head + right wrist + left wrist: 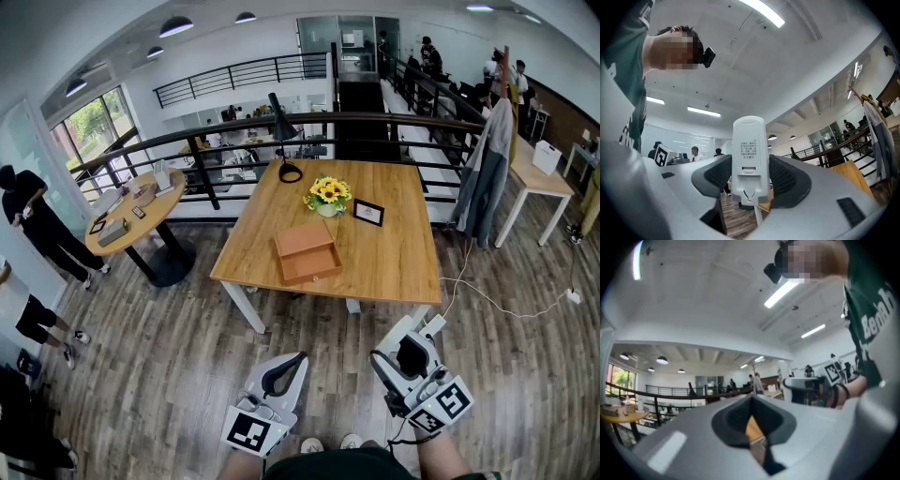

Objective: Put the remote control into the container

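Head view: the person stands back from the wooden surface (398,267), with both tools held low near the body. The container (307,251), a shallow open brown box, lies near the middle of the surface. Behind it stand a vase of sunflowers (328,193) and a small picture frame (368,213). The box is well apart from the left gripper (283,371) and the right gripper (411,356), so the carry to it is not yet made.

Left gripper view: the fingers are pressed together with nothing between them. This tool looks idle, probably kept shut and aside because the job needs only one hand.

Right gripper view: the fingers (715,176) pinch the white remote control (749,154) by its lower half. It stands upright with its back face toward the camera and its upper end beyond the tips. That free end would likely let it be lowered into the box first.
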Demonstrator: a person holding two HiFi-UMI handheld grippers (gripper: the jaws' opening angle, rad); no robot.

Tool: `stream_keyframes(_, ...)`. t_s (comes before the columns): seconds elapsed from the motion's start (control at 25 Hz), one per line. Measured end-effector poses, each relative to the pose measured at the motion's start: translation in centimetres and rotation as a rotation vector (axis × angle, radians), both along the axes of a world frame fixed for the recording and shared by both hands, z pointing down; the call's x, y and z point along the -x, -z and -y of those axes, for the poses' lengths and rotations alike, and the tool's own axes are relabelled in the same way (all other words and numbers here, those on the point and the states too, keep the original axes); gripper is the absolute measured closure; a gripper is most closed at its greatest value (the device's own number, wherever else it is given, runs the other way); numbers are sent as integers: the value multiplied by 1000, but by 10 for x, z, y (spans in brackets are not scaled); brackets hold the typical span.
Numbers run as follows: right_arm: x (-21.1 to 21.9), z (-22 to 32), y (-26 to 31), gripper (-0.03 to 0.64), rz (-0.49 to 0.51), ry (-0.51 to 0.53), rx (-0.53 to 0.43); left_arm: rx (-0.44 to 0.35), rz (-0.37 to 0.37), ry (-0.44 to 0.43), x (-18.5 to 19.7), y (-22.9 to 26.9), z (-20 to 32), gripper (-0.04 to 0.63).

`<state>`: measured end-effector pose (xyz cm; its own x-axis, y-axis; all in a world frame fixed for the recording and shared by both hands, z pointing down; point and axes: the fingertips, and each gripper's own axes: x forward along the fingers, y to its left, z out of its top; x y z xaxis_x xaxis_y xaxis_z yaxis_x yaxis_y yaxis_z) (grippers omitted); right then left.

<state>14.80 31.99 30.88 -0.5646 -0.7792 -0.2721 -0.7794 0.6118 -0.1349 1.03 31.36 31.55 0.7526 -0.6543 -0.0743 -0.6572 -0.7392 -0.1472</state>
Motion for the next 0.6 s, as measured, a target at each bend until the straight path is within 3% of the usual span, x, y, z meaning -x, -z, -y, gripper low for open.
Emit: stream_keyframes(0.6,-9,-6,-12,357,-2,41,16,-2,6,77,11,-1,-2,597)
